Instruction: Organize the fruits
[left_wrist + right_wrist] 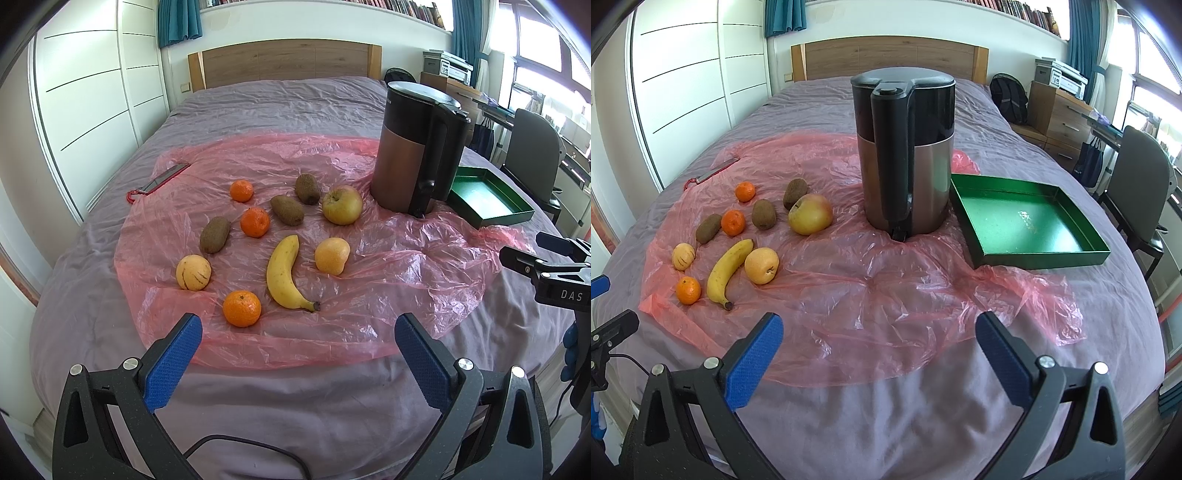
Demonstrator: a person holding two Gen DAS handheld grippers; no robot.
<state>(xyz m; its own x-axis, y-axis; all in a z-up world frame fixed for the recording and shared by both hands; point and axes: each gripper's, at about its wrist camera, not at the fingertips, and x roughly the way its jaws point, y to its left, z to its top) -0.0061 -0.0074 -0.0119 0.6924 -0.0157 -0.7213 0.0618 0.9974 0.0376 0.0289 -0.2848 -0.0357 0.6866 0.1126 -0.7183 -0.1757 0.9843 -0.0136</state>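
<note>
Several fruits lie on a pink plastic sheet (pixel 369 280) on the bed: a banana (pixel 284 275), an apple (pixel 342 205), a yellow pear (pixel 331 255), a striped yellow fruit (pixel 193 272), three tangerines, the nearest one (pixel 242 308), and three kiwis, the left one (pixel 215 234). An empty green tray (pixel 1027 221) sits right of the kettle. My left gripper (pixel 298 338) is open and empty, near the front edge, just before the nearest tangerine. My right gripper (pixel 879 336) is open and empty, before the kettle. The banana (pixel 727 271) and apple (pixel 810 214) also show in the right wrist view.
A tall copper and black kettle (pixel 905 155) stands between the fruits and the tray. A red-edged flat object (pixel 162 179) lies at the sheet's far left. A chair (pixel 1137 184) and drawers (pixel 1060 114) stand right of the bed. White wardrobe doors are on the left.
</note>
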